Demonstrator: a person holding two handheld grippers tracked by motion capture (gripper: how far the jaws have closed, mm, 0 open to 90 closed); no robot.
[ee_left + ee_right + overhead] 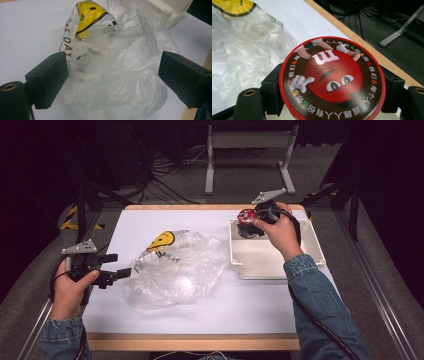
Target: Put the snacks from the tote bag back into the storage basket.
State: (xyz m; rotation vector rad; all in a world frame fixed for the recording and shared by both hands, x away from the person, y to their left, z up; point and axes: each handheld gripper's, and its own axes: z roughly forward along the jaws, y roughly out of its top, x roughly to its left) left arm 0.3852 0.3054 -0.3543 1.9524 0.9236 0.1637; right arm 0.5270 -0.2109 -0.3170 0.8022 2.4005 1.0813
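**Red candy tin in my right claw, over the white tray**

Nearest to me, my left gripper [117, 265] rests low on the white table [210, 312], its jaws spread wide with nothing pinched, the crumpled clear plastic bag [175, 270] lying just in front of them and between their tips in the left gripper view. The bag [117, 75] carries a yellow smiley face [87, 15], and beside it I can read black letters "DAY" running along the film; the rest of that line is folded away.

Farther off, my right gripper [250, 222] is clamped on a round red-rimmed tin [332, 80], one jaw on each side. Its lid shows the red M&M's character with a white "m", ringed by small Chinese characters and coloured "&" signs. In the high view the tin [246, 216] hangs above the far left corner of the white tray [270, 265].
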